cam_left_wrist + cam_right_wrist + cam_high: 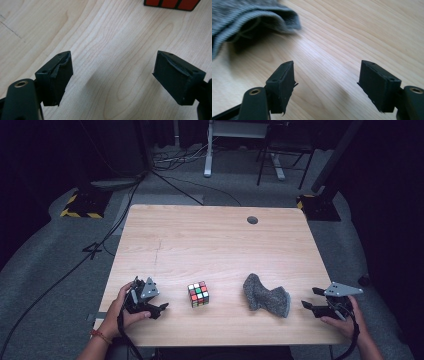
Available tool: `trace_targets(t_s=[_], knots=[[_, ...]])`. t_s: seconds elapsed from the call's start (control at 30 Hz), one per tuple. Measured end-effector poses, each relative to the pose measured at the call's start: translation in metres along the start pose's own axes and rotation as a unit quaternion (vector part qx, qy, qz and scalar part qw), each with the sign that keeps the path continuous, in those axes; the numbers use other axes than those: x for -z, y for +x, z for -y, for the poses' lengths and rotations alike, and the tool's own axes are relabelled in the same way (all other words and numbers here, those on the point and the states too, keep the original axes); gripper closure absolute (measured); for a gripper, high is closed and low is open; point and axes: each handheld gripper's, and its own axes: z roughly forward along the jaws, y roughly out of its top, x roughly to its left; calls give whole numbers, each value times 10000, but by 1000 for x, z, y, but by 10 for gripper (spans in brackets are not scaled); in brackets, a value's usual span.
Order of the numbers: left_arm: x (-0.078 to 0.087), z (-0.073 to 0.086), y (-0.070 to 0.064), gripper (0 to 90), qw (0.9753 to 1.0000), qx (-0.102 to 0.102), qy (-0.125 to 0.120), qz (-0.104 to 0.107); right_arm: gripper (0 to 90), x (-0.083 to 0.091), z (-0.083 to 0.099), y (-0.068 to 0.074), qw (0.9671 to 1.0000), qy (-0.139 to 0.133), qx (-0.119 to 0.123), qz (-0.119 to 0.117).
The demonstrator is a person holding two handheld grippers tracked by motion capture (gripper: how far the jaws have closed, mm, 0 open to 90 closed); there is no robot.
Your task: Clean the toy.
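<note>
Puzzle cube [198,294] and grey sock [266,295] near the front edge of the tabletop [215,240], side by side, well apart, bare wood between them and a broad free stretch behind up to the far edge. Left tongs [162,308] just left of the cube, spread wide with nothing between them, low over bare wood, only the cube's orange bottom edge [172,4] visible ahead in the left gripper view. Right tongs [309,298] close to the right edge, likewise spread and empty, facing the sock's open ribbed cuff [249,18], not touching it.
</note>
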Motion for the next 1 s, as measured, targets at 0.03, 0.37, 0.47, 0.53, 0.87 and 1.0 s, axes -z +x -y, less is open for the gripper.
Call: trace_targets(t_s=[0.03, 0.37, 0.47, 0.53, 0.87, 1.0], knots=[[-1, 1, 1, 164, 9999, 7, -53, 93, 294, -1, 2, -2, 9999, 10, -120, 40], [-11, 8, 9, 162, 9972, 405, -281, 570, 261, -6, 18, -11, 9975, -33, -672, 205], [-12, 9, 9, 150, 9966, 453, -344, 591, 257, -6, 18, -11, 9976, -32, -658, 208], [-12, 9, 9, 150, 9966, 453, -346, 594, 256, -6, 18, -11, 9977, -31, -652, 204], [-13, 9, 8, 149, 9966, 500, -347, 550, 255, -6, 18, -11, 9977, -33, -655, 197], [-13, 9, 8, 149, 9966, 510, -347, 553, 253, -6, 18, -11, 9977, -32, -654, 199]])
